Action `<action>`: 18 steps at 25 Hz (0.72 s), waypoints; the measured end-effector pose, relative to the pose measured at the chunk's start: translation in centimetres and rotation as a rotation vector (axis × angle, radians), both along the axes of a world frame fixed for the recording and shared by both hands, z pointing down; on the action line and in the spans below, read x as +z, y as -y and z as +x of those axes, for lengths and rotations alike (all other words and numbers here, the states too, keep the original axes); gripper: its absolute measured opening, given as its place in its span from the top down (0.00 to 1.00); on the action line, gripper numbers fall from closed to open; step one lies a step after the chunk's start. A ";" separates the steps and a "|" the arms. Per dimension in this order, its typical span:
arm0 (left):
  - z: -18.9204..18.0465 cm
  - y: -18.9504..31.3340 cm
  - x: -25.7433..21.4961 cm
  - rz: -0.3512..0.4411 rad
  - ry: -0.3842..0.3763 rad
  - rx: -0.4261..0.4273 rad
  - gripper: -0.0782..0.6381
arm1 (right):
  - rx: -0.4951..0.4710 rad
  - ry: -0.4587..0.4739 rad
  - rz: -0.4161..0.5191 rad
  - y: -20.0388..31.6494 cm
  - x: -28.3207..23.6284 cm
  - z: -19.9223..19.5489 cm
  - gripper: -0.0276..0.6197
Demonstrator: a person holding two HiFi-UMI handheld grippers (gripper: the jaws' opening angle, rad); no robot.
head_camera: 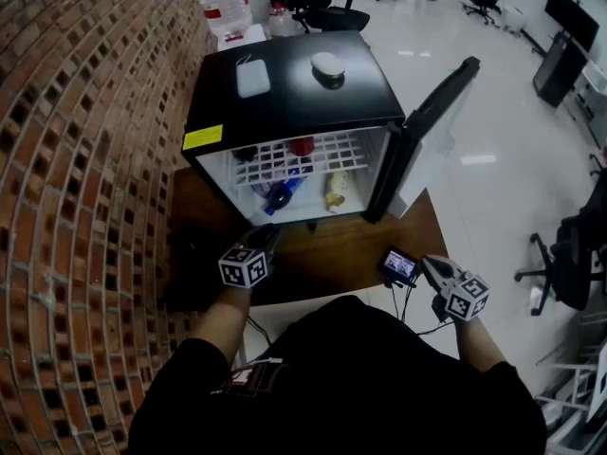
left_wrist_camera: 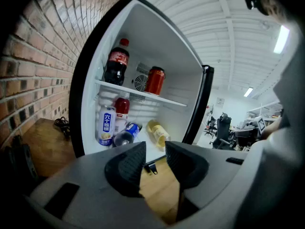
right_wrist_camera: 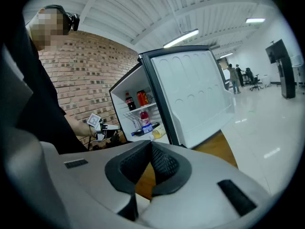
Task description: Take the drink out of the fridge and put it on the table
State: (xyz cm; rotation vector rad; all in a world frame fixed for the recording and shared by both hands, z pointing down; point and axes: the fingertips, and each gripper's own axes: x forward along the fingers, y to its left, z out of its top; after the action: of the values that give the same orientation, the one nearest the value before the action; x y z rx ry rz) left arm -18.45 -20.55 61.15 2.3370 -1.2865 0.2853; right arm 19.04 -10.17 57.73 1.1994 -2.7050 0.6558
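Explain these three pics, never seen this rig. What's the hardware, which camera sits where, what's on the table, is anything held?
There is no robot here: a person holds a two-jaw gripper in each hand. The head view comes from a camera on the person's head, looking down. The other two views come from cameras riding on each gripper, looking along its jaws.

On the wooden table stands a small black fridge with its door swung open. Its upper shelf carries a cola bottle and a red can. Below are a blue-and-white can, a red bottle, and a blue bottle and a yellow bottle lying down.

The left gripper has its jaws slightly apart with nothing between them. The right gripper has its jaws together, empty. Nothing is held.
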 end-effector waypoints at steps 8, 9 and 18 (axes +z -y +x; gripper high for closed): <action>1.7 10.3 3.0 -0.039 0.307 -0.026 0.38 | 0.066 -0.026 -0.023 -1.8 -0.3 3.7 0.93; 1.9 11.6 3.9 -0.056 0.358 -0.021 0.38 | 0.077 -0.030 -0.029 -2.2 -0.3 4.2 0.93; 1.2 17.1 11.5 -0.255 0.641 0.030 0.42 | 0.130 -0.072 -0.079 -4.8 0.0 7.3 0.93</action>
State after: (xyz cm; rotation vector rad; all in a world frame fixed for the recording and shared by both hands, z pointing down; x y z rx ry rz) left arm -17.28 -37.61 72.69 2.1121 -1.3783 1.2076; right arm 26.33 -5.36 57.78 1.3610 -2.5346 0.7136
